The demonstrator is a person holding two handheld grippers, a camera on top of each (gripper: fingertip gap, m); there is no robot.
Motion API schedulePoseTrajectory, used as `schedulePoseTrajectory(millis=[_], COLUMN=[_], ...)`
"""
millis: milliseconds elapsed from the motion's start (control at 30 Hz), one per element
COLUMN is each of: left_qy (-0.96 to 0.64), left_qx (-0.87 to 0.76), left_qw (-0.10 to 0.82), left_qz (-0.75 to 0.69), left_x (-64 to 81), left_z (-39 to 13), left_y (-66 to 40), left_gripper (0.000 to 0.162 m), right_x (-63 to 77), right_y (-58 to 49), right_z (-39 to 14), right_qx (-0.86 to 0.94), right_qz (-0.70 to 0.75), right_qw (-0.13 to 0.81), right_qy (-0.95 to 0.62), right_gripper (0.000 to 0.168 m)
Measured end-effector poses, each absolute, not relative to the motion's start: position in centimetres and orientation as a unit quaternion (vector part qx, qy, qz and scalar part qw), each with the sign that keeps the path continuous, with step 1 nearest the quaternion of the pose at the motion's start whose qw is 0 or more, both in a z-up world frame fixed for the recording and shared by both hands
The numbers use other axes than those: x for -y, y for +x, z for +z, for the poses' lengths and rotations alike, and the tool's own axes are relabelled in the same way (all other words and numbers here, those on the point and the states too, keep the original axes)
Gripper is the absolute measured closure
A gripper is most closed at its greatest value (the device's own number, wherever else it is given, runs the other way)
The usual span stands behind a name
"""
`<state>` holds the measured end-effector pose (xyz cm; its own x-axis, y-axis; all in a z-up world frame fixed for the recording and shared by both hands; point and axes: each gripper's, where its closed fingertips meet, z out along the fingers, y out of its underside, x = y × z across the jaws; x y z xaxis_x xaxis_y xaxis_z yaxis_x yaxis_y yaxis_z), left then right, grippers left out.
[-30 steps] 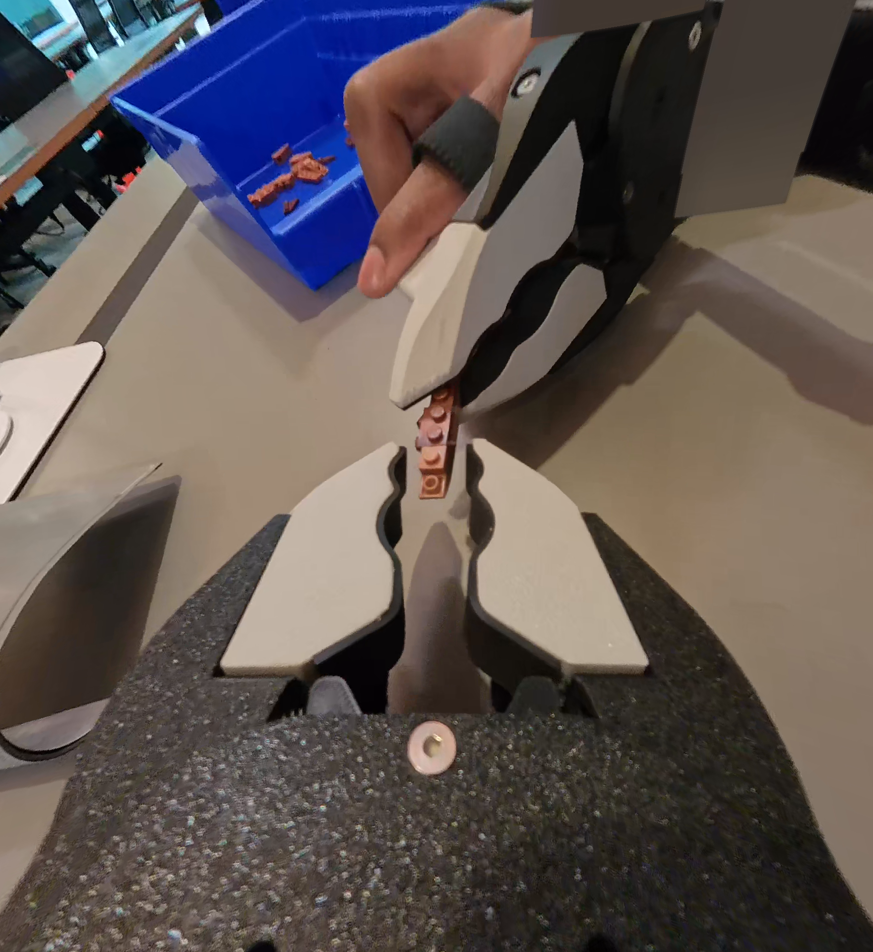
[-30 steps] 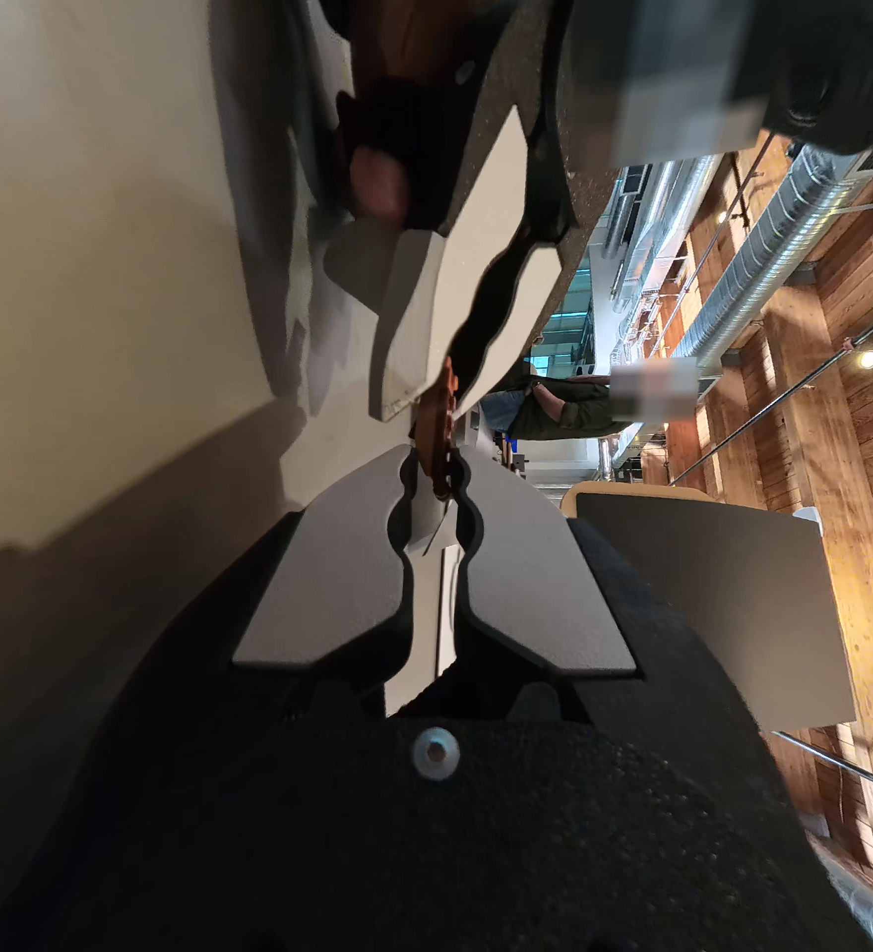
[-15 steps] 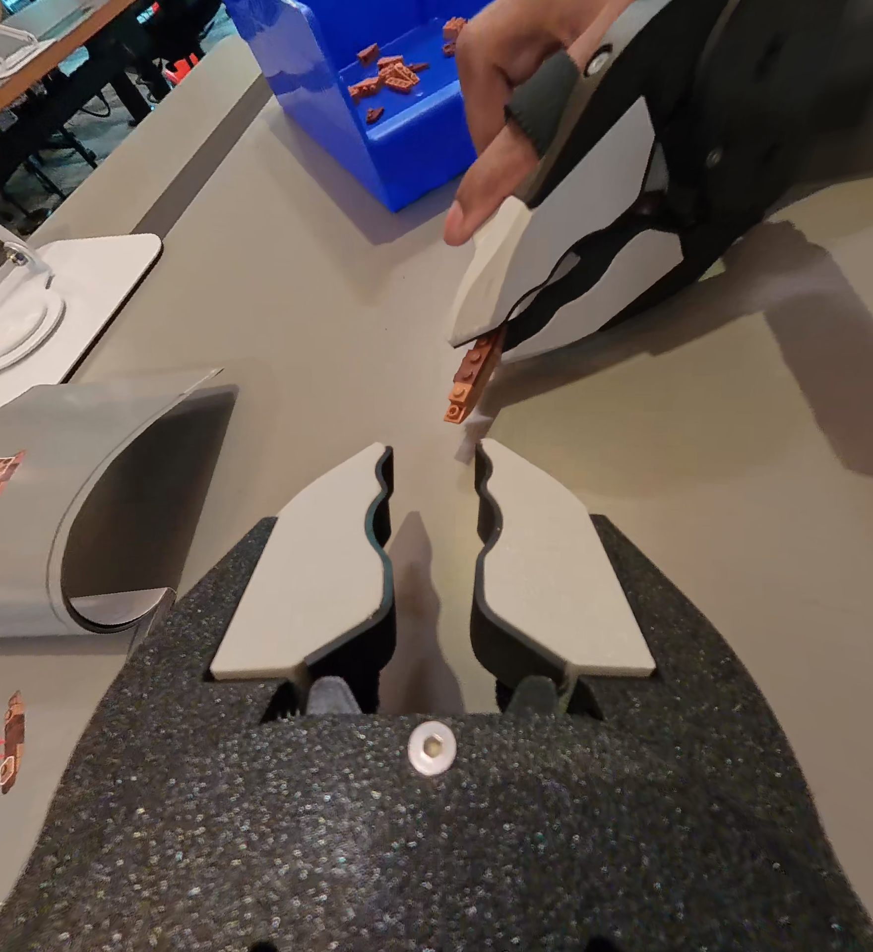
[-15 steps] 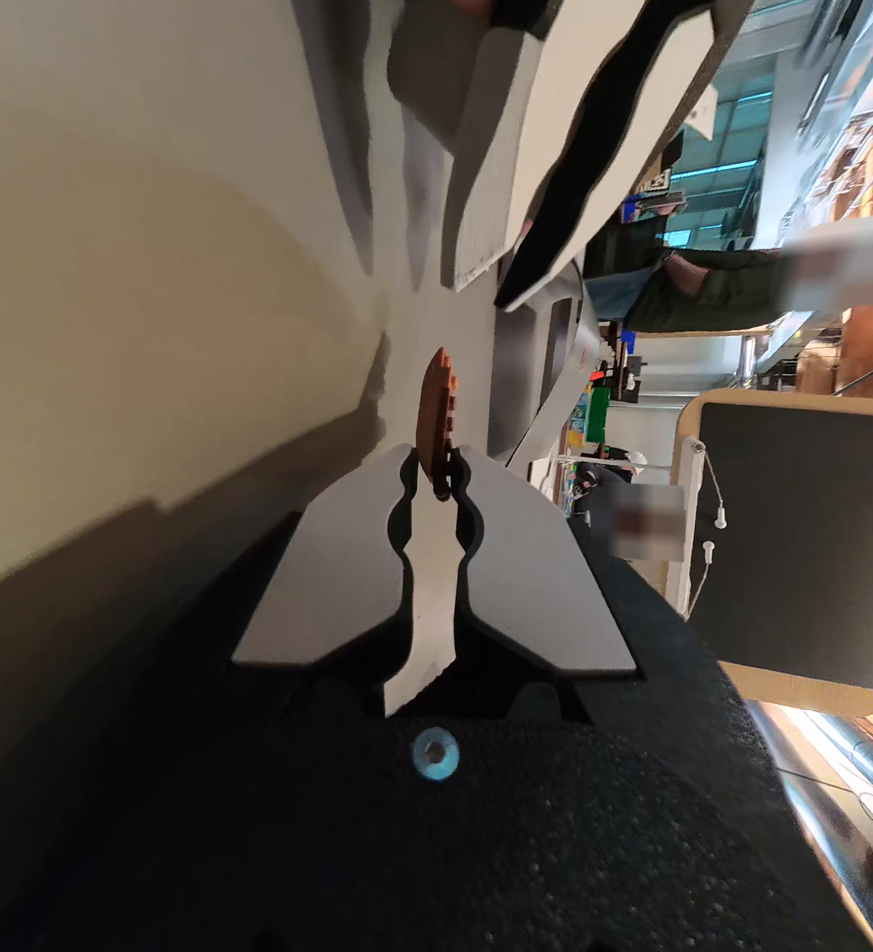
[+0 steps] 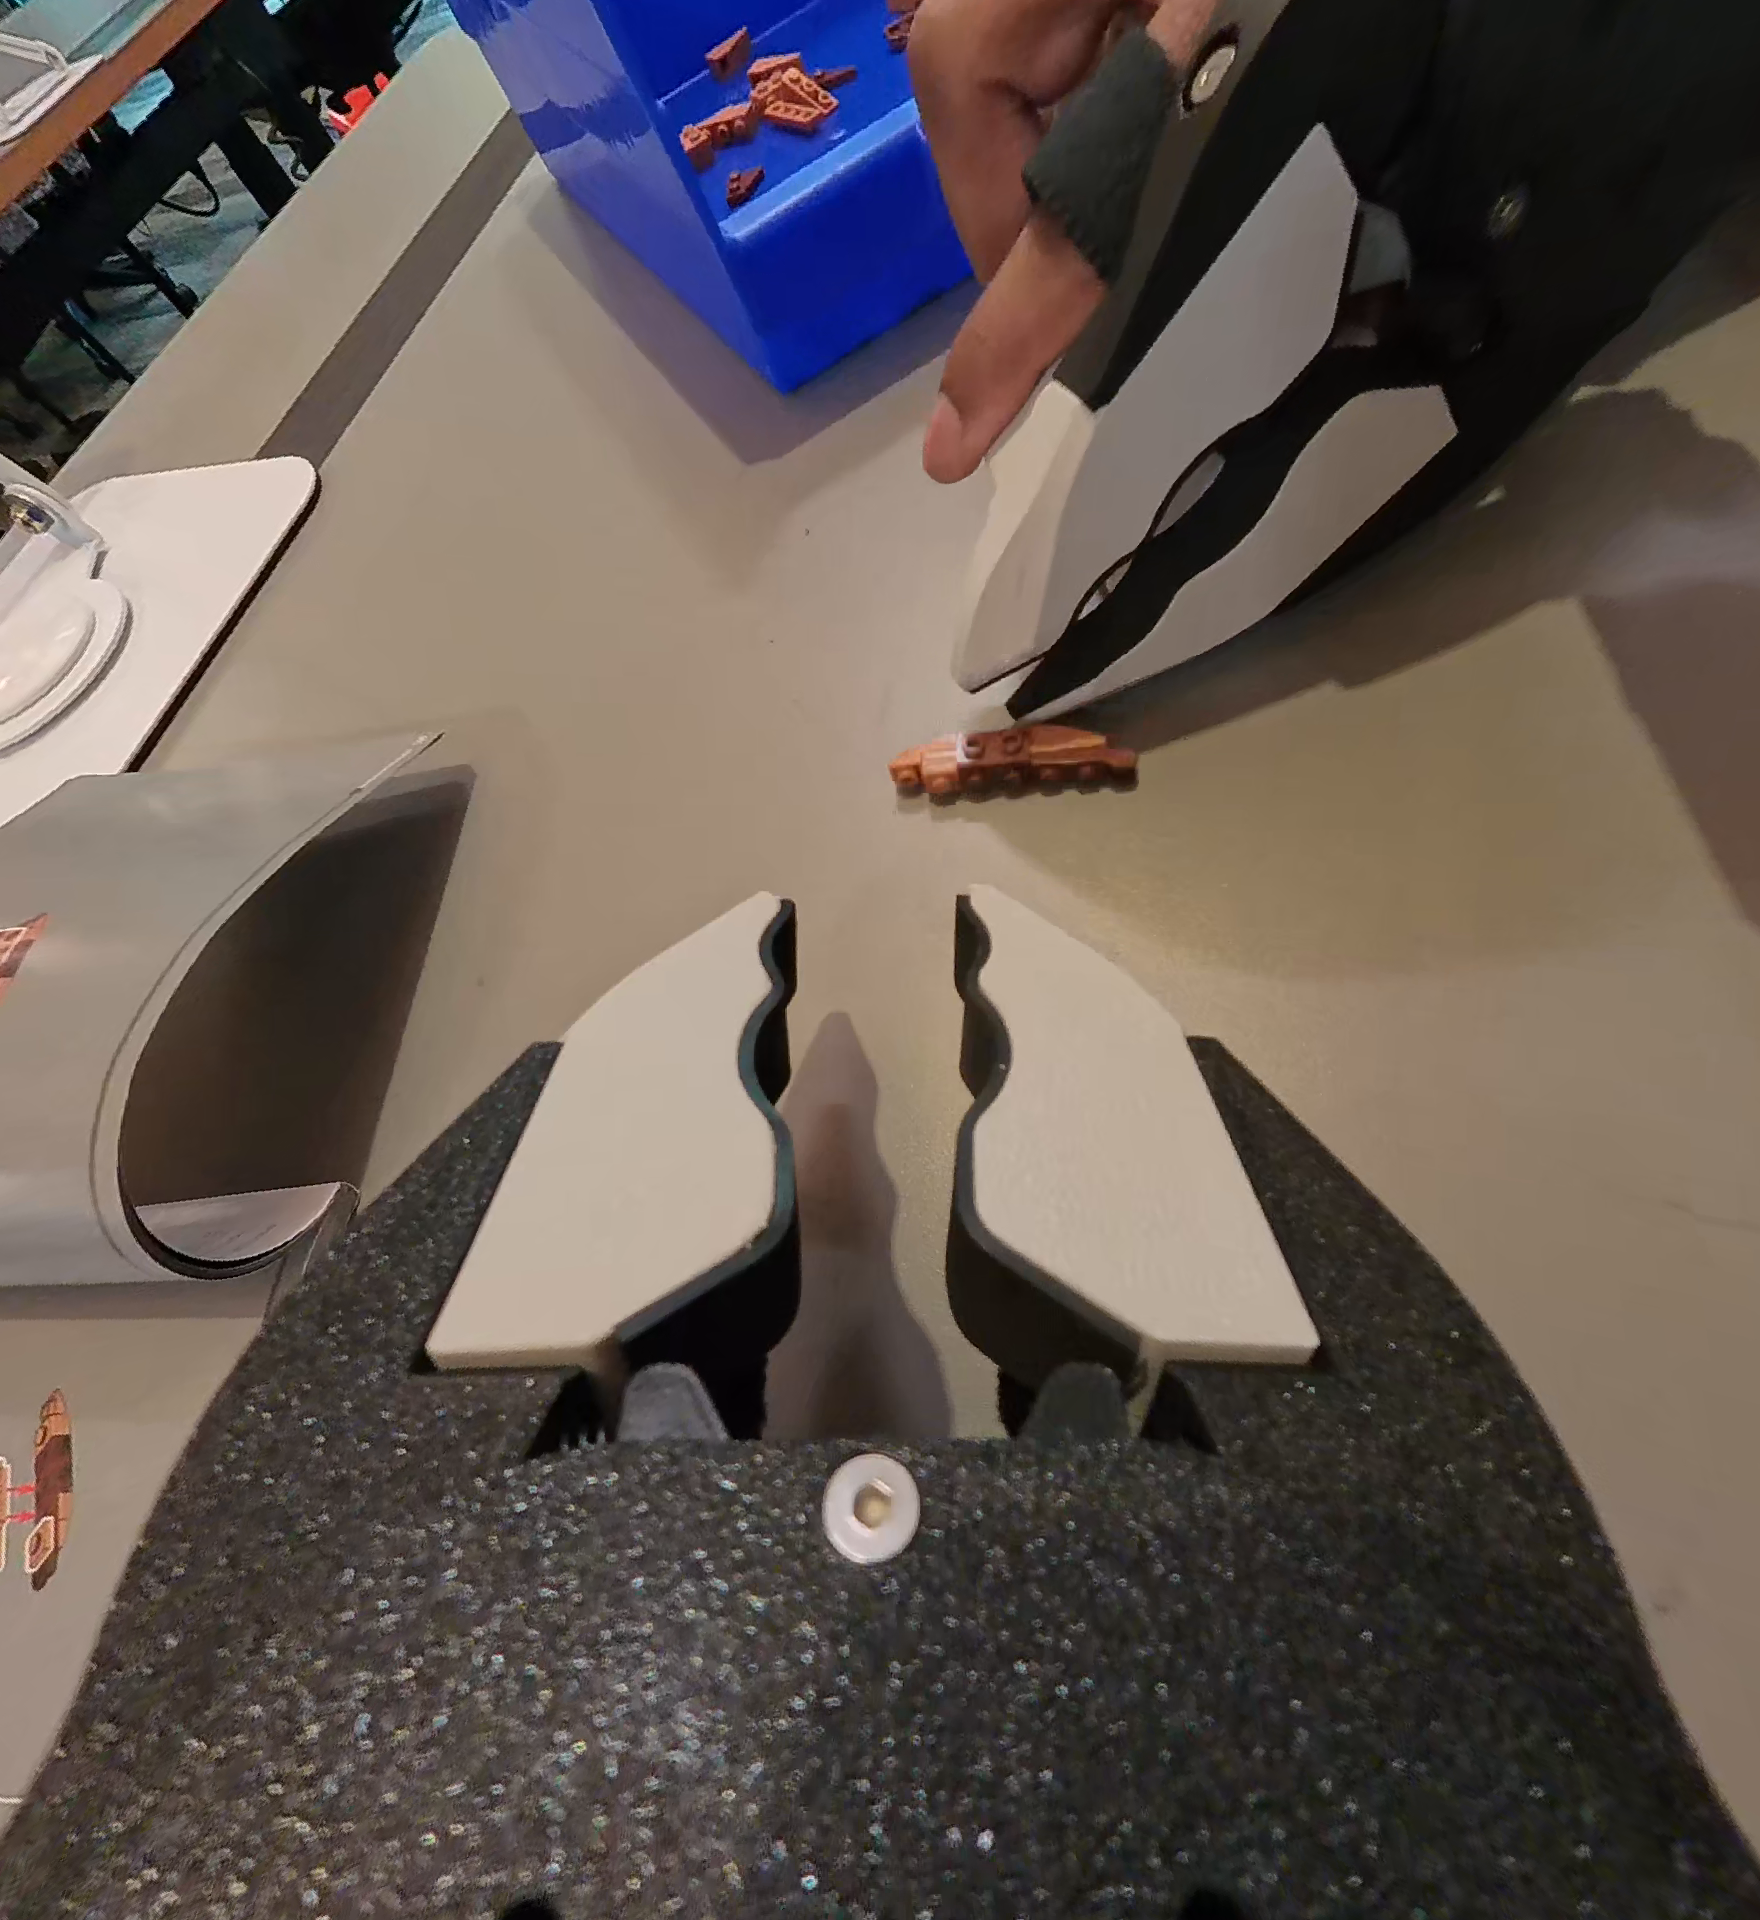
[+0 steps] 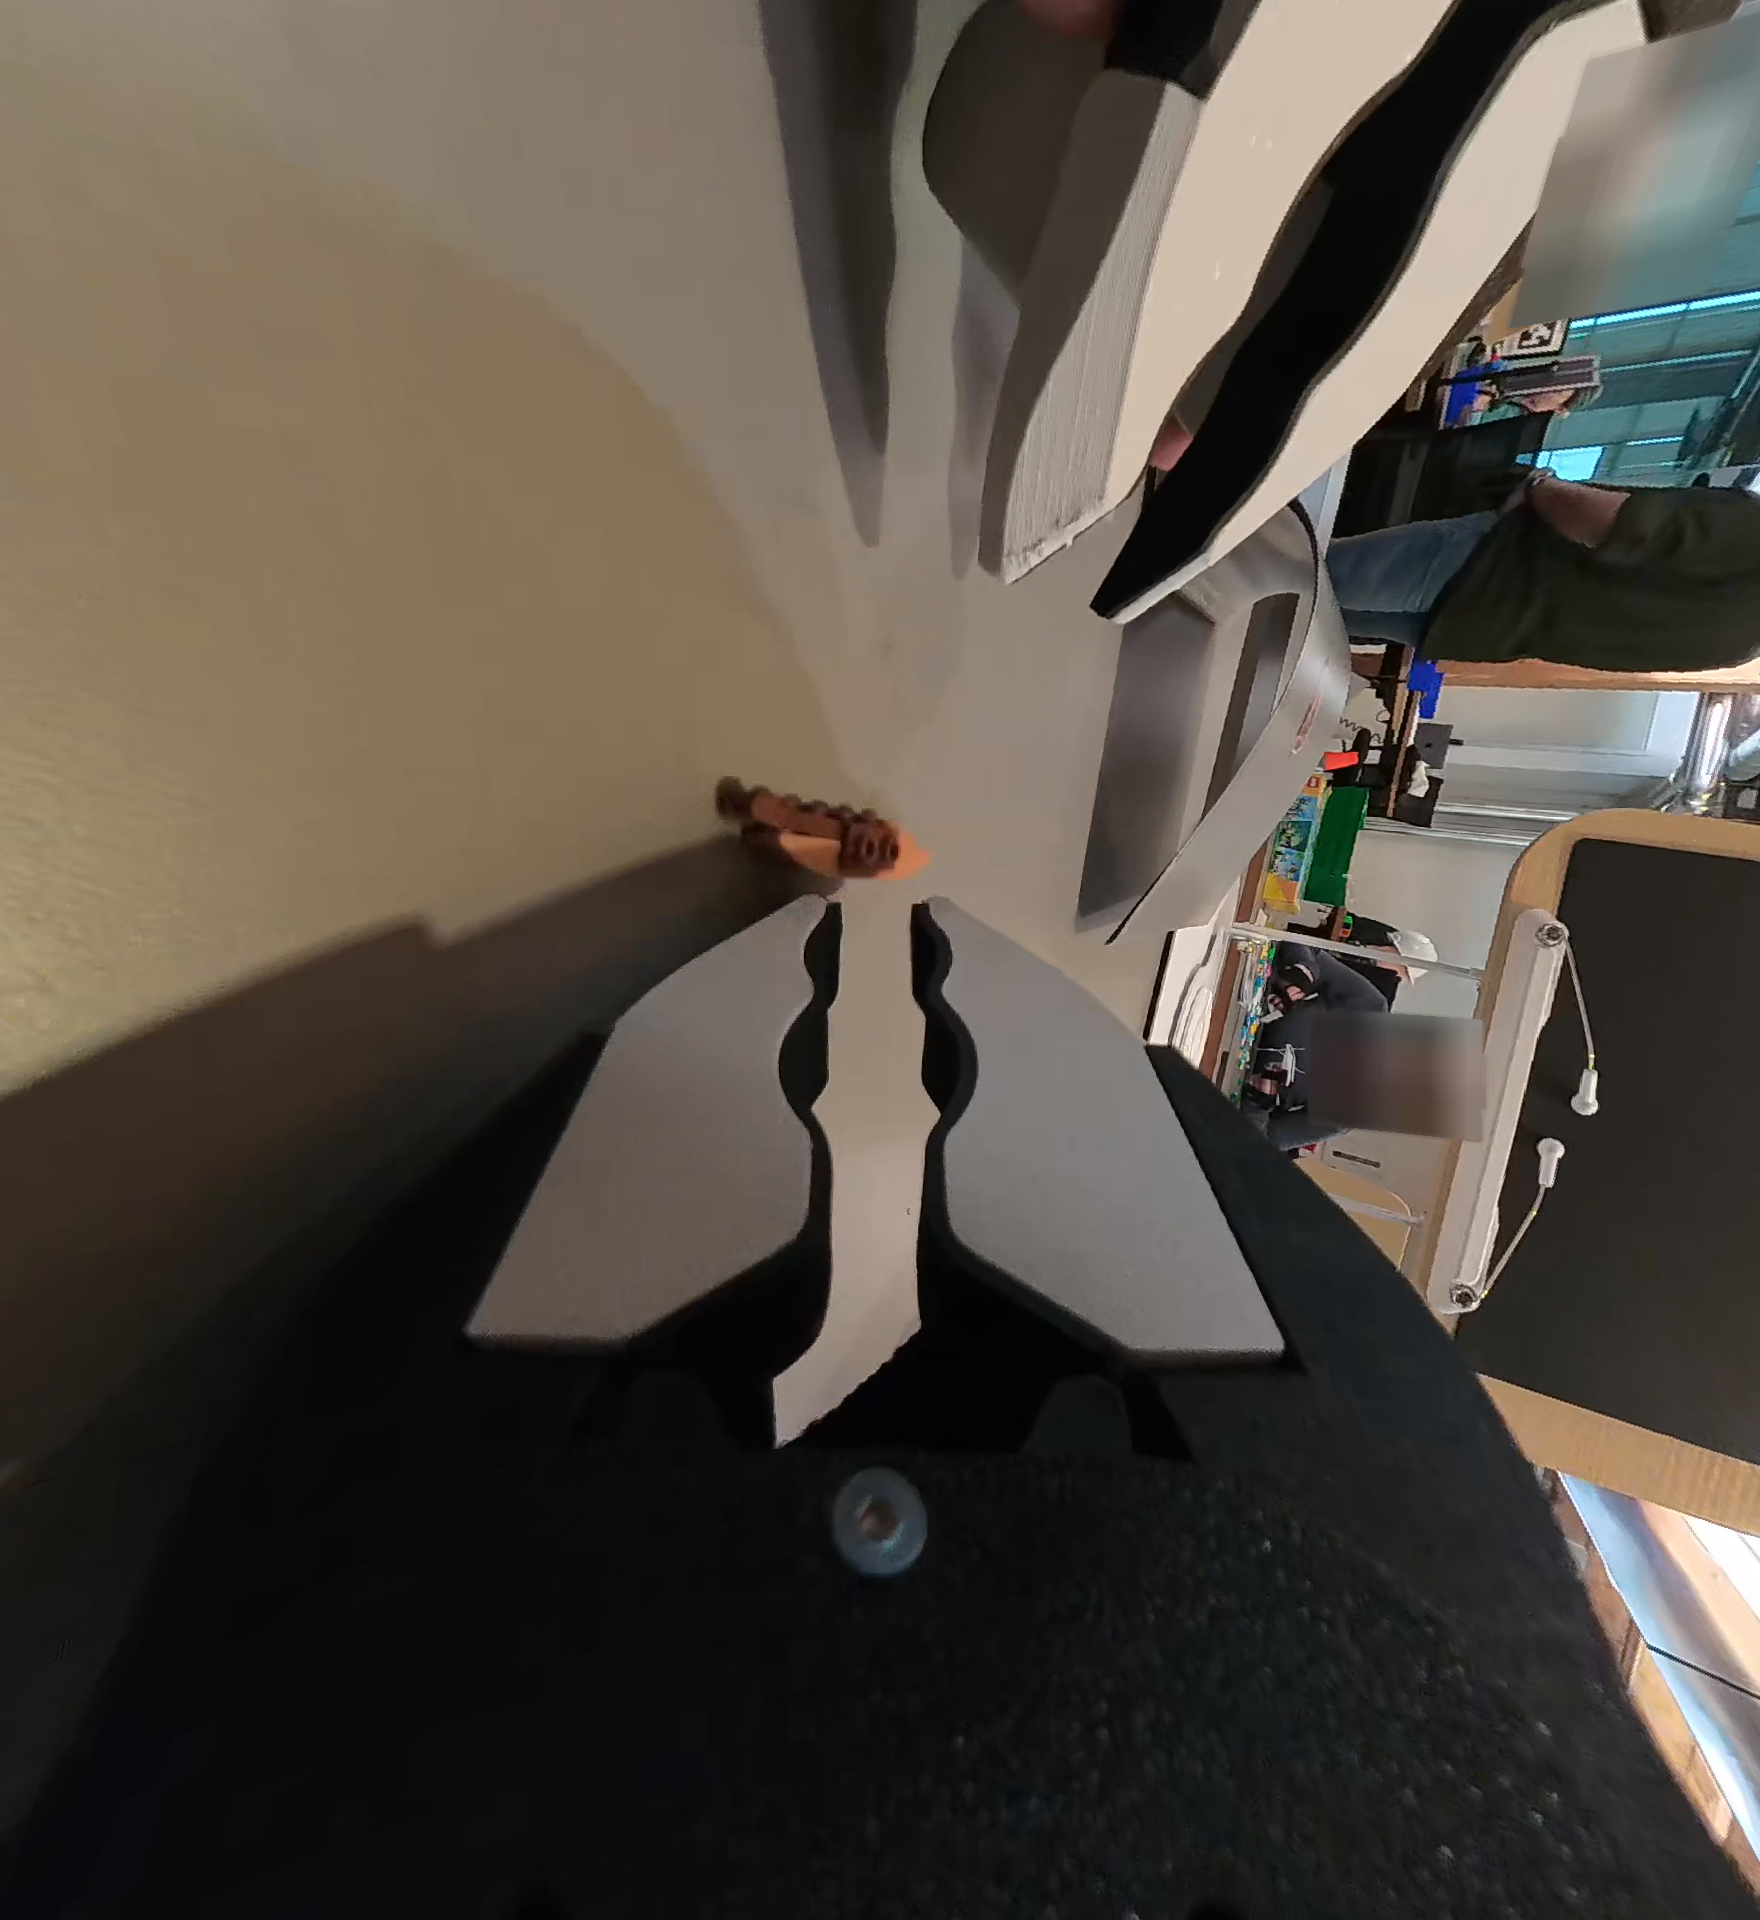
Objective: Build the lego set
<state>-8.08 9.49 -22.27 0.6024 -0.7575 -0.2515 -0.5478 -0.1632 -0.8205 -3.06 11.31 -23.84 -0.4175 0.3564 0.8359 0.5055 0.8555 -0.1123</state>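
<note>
Blue bin point(image 5: 834, 281), far centre of the grey desk point(image 5: 595, 623): holds a loose scatter of small brown lego pieces point(image 5: 751, 104) on its floor; count not legible. Curled grey instruction sheet point(image 5: 159, 997), near left, rolled open toward the viewer, with small printed brick pictures on it. White board with a clear fitting point(image 5: 128, 582), left edge, beyond the sheet. Brown lego assembly point(image 5: 1011, 764), several plates joined in a row: lies flat on the bare desk, centre, between the two pairs of tongs and touching neither. Left tongs point(image 5: 874, 914): spread, nothing between them, tips pointed at the assembly from the near side. Right tongs point(image 5: 1001, 686): parted by a narrow gap, empty, tips just above and beyond the assembly's right end; a hand point(image 5: 1001, 218) with a dark finger band grips them. Change against half a second ago: the assembly then hung pinched in the right tongs, above the desk; it is now released and resting on the surface, and the right tongs have loosened. The left tongs were spread then as now.
</note>
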Motion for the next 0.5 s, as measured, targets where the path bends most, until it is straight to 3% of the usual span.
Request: schedulePoseTrajectory(millis=[500], left_qy=[-0.759], left_qx=[-0.421], left_qw=[0.486], left_qz=[-0.106], left_x=[-9.8], left_z=[-22.1], left_y=[-8.3], left_gripper=[0.135], right_x=[-13.1], right_y=[-3.2], right_z=[-23.0], right_qx=[0.801], right_qz=[-0.030], right_qw=[0.506], right_qy=[-0.319], right_gripper=[0.154])
